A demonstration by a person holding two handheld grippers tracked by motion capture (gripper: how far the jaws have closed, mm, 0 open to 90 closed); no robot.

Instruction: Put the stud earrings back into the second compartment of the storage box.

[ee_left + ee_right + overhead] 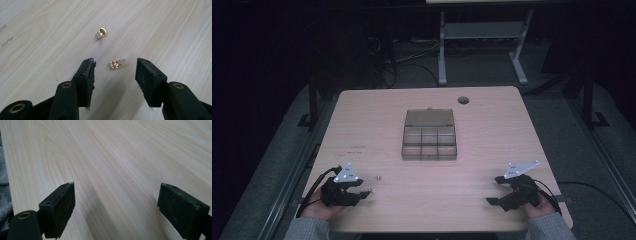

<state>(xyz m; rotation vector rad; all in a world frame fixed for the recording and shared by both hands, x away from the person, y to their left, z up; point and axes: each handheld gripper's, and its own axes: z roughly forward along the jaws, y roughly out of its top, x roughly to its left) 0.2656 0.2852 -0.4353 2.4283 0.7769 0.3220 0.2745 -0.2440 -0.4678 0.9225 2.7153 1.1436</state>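
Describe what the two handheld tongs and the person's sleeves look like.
Both tongs, left and right, are black with two blocky jaws and brass-coloured pivot rivets. Each carries a pale grey three-cornered plate on top and trails a black cable. The sleeves are grey knit.

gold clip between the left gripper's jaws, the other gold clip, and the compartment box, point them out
nearer gold clip (115, 64), left gripper view, on its gold body
farther gold clip (101, 33), left gripper view, on its gold top
compartment box (429, 118), high view, on its open lid

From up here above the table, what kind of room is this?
Probably a lab or workshop set up for recording: a bare wooden table with a cable hole, a clear compartment box, and a metal-legged bench on dark carpet.
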